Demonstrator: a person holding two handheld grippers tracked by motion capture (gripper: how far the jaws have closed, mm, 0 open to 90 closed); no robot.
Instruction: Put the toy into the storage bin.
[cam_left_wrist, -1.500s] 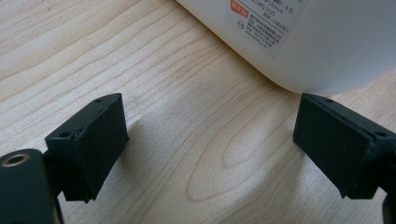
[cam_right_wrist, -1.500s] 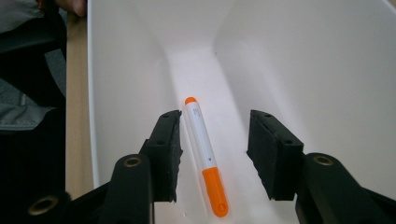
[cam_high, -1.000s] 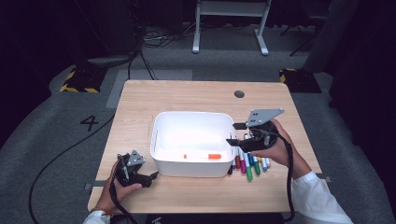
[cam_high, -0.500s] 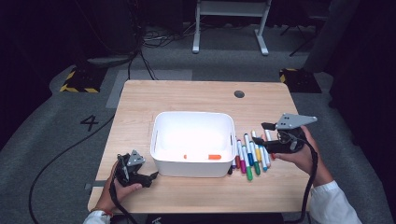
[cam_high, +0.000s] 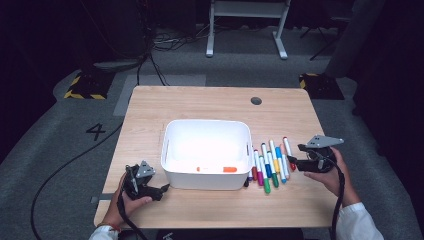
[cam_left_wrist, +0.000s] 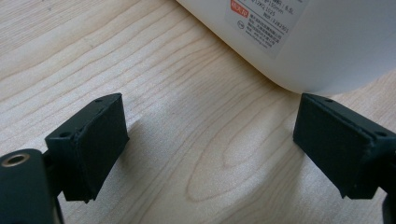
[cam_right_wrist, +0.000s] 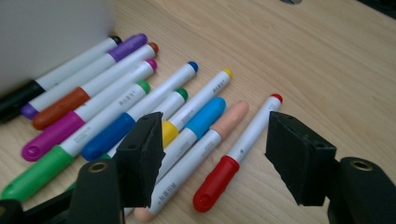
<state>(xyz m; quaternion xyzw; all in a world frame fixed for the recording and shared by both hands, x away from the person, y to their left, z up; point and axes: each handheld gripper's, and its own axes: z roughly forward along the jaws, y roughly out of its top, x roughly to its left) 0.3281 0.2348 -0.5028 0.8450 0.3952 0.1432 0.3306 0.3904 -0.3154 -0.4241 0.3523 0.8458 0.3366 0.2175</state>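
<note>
A light, rectangular wooden counter with visible grain stands on a grey carpeted floor in a dark room. A small round dark grommet sits in the counter top toward 1 o'clock. On the floor, a white "4" is marked at 9 o'clock of the counter, black cables trail beyond it at 11 o'clock, and two yellow-and-black striped blocks lie at 10 and 2 o'clock. A white metal stand rises at 12 o'clock.

A white rectangular plastic bin sits at the counter's middle, holding one orange-capped white marker near its 6 o'clock wall. Just beside the bin at 3 o'clock lies a row of coloured felt-tip markers, side by side on the wood.

The right tool hangs low over that row, its jaws spread wide and gripping nothing; in the right gripper view the red-capped white marker lies on the wood between them, untouched. The left tool rests at the counter's 7 o'clock corner, jaws wide apart and empty over bare wood, one jaw close to the bin's lower corner.
</note>
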